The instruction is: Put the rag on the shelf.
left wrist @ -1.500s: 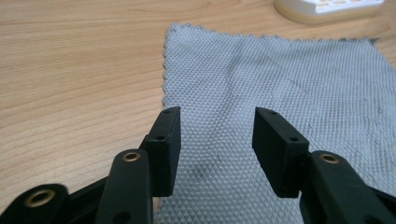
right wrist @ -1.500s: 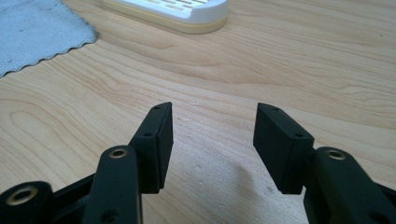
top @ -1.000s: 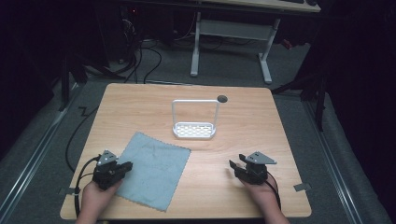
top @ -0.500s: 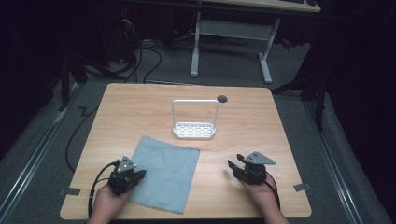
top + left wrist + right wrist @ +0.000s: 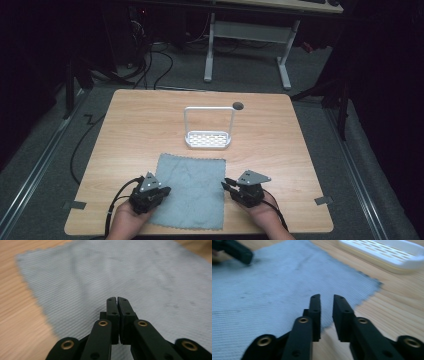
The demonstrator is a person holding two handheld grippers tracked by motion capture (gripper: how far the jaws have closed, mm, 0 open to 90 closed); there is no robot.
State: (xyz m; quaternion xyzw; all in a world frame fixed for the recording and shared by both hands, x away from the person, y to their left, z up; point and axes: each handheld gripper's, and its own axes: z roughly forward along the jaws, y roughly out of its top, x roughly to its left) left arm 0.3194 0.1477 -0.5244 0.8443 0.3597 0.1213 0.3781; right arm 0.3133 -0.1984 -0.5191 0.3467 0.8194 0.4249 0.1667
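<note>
Two claws at the near edges of a grey cloth on the worktop.

The grey cloth (image 5: 191, 190) lies flat in the lower middle of the high view, on the wooden worktop (image 5: 135, 130). The left claw (image 5: 161, 192) sits over the cloth's lower left edge, jaws pressed together above the fabric; whether any cloth is pinched between them cannot be told. The right claw (image 5: 227, 183) is at the cloth's right edge, jaws slightly spread, with nothing between them. A white rack (image 5: 208, 138) with a tall handle stands above the cloth in the frame, near it but apart.
</note>
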